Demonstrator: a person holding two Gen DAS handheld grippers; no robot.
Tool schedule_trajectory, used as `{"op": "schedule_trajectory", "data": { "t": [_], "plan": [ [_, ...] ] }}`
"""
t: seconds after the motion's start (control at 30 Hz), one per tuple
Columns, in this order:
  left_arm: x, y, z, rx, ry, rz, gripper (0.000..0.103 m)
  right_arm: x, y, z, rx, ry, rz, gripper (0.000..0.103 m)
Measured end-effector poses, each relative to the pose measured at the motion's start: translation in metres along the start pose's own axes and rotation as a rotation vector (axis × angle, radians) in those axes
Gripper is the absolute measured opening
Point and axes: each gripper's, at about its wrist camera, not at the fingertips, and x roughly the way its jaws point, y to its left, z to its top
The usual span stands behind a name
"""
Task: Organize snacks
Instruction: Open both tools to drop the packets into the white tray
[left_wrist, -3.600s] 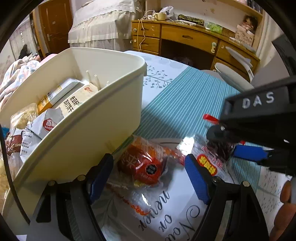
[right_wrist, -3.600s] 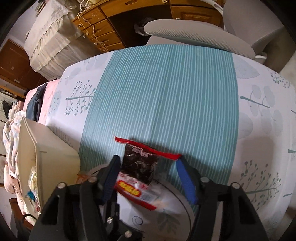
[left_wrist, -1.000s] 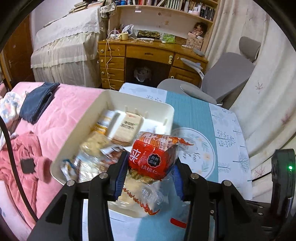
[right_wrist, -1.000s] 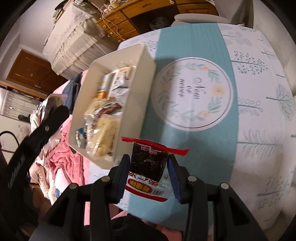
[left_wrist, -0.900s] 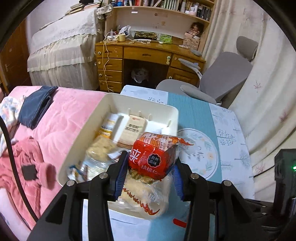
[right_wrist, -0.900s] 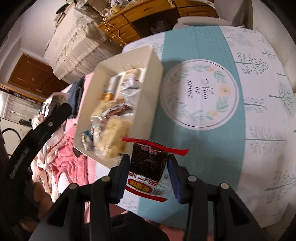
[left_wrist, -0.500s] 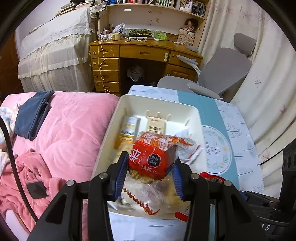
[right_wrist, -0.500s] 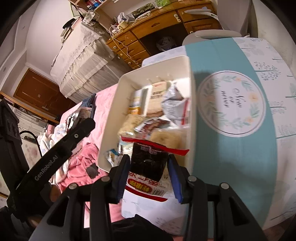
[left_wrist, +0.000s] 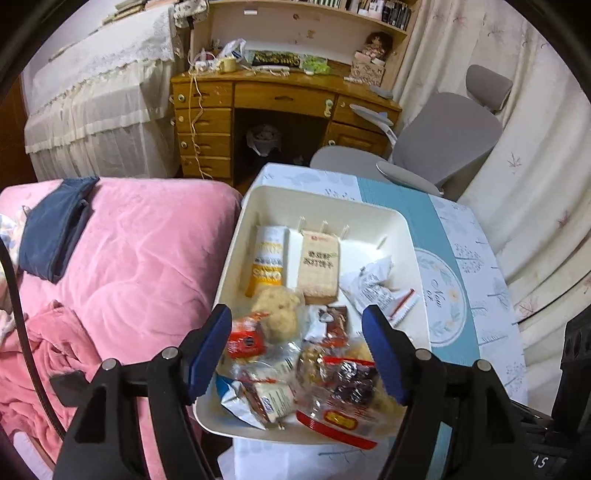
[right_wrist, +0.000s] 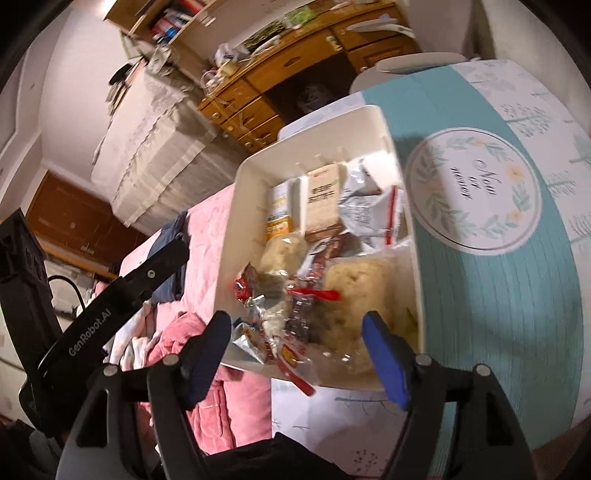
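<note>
You had both grippers poised above the cream bin (left_wrist: 410, 236) at the table's edge, and both sets of jaws had just been opening. Your left gripper (left_wrist: 297, 349) stood wide, its blue pads clear of everything, with nothing pressed between them; the red-labelled snack pack (left_wrist: 245, 341) lay below, inside the bin, near its left wall, beside a pale, lumpy bun in clear wrap (left_wrist: 279, 314). Your right gripper (right_wrist: 295, 349) was likewise spread, its pads touching nothing, and the dark dried-fruit packet with red trim (right_wrist: 306, 321) lay in the bin beneath it, blurred, on top of the other snacks at the near end. In the left wrist view that same packet (left_wrist: 347, 387) rested at the bin's near right corner, its red bottom edge hanging over the rim. Farther back in the bin you could see a yellow-and-white packet (left_wrist: 267, 260) and a tan biscuit packet (left_wrist: 319, 264) lying side by side against the far wall, with a crumpled silver wrapper (left_wrist: 373, 288) to their right. The bin sat on a table covered with a white-and-teal cloth (right_wrist: 517, 280), and the round printed mat (right_wrist: 476, 192) lay bare just to the bin's right. A pink blanket (left_wrist: 140, 258) spread out left of the table, with a folded navy garment (left_wrist: 55, 232) on it. Part of your left gripper's black body (right_wrist: 110, 306) crossed the left side of the right wrist view.
</note>
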Motion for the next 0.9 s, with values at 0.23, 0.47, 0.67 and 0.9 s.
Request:
{"op": "schedule_trajectory", "data": {
  "t": [0.23,0.47,0.67,0.9],
  "plan": [
    [0.002,-0.008,-0.007,-0.033,0.038,-0.048,0.072,-0.018,-0.022,-0.011,0.055,-0.018,-0.079,0.075],
    [0.007,-0.024,-0.021,-0.089,0.077,-0.013,0.072,-0.041,-0.053,-0.026,0.074,-0.017,-0.150,0.087],
    [0.008,-0.055,-0.053,-0.109,0.137,0.047,0.072,-0.070,-0.088,-0.042,0.059,-0.020,-0.214,0.094],
    [-0.013,-0.111,-0.095,-0.067,0.169,0.036,0.083,-0.106,-0.131,-0.057,-0.003,0.012,-0.230,0.094]
  ]
}}
